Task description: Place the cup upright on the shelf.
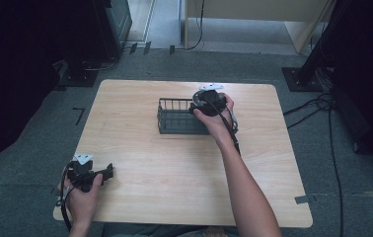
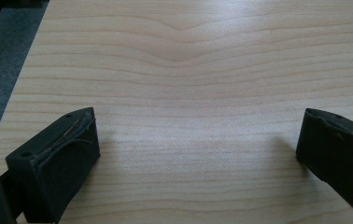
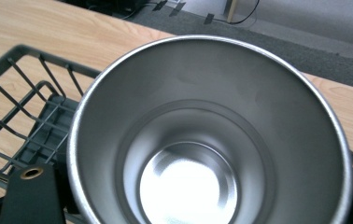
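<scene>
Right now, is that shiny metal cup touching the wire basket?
Cannot tell. In the right gripper view the cup overlaps the wire basket, hiding any contact or gap. In the high view the right hand covers that spot.

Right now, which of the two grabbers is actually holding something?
The right gripper, over the wire basket, holds a steel cup. The left gripper rests open near the table's front corner.

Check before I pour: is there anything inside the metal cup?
No, the metal cup is empty, its shiny bottom bare.
</scene>
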The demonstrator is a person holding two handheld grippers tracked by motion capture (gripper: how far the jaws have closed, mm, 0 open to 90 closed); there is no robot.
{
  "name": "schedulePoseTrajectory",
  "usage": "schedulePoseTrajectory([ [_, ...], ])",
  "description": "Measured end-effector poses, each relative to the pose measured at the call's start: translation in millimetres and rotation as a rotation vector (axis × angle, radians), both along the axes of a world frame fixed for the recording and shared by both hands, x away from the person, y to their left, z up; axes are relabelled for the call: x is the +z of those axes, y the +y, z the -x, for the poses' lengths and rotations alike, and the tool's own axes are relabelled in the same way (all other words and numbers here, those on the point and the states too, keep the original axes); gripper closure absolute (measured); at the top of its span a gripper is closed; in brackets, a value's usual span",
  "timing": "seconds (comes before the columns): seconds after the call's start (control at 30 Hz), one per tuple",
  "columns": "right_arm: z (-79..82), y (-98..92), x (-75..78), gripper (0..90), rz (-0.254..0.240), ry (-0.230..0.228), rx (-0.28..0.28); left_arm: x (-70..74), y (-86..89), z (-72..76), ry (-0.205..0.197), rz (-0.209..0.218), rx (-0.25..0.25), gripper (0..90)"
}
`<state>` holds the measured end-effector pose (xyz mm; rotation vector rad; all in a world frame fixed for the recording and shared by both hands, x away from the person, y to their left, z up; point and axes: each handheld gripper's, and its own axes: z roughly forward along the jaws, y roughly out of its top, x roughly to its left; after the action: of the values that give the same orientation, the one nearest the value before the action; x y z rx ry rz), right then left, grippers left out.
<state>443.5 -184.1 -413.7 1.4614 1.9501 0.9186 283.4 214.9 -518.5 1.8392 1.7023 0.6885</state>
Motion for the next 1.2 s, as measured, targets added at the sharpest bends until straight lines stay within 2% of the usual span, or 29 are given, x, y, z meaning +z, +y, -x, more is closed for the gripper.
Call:
schedulePoseTrajectory([
  [0.23, -5.1, 12.4, -13.8, 18.2, 0.011, 0.038, 0.012, 0.0, 0.0, 0.0, 0.000, 0.000, 0.000, 0.0],
  [0.47, -5.7, 16.1, -22.0, 18.1, 0.025, 0.068, 0.016, 0.0, -0.1, 0.0, 0.000, 0.001, 0.000, 0.0],
  [0.6, -5.1, 12.6, -23.4, 18.1, -0.001, 0.070, 0.014, 0.0, -0.1, 0.0, 0.000, 0.001, 0.000, 0.0],
  [0.7, -4.5, 11.9, -23.3, 17.2, 0.001, 0.074, 0.019, 0.0, -0.1, 0.0, 0.000, 0.001, 0.000, 0.0],
  [0.73, -4.4, 11.8, -23.2, 13.5, 0.002, 0.079, 0.021, 0.0, -0.1, 0.0, 0.000, 0.001, 0.000, 0.0],
  [0.77, -4.4, 11.8, -23.2, 13.5, 0.002, 0.079, 0.021, 0.0, -0.1, 0.0, 0.000, 0.001, 0.000, 0.0],
  [0.8, -4.0, 11.5, -22.5, 8.3, -0.005, 0.083, 0.027, 0.0, -0.1, 0.0, 0.000, 0.001, 0.001, 0.0],
  [0.9, -2.0, 10.1, -19.1, 0.9, -0.017, 0.081, 0.032, 0.0, -0.1, 0.0, 0.000, 0.001, 0.000, 0.0],
  [1.2, 12.5, -0.8, -3.2, 0.0, -0.039, 0.031, 0.037, 0.0, -0.1, 0.0, 0.000, 0.001, 0.000, 0.0],
])
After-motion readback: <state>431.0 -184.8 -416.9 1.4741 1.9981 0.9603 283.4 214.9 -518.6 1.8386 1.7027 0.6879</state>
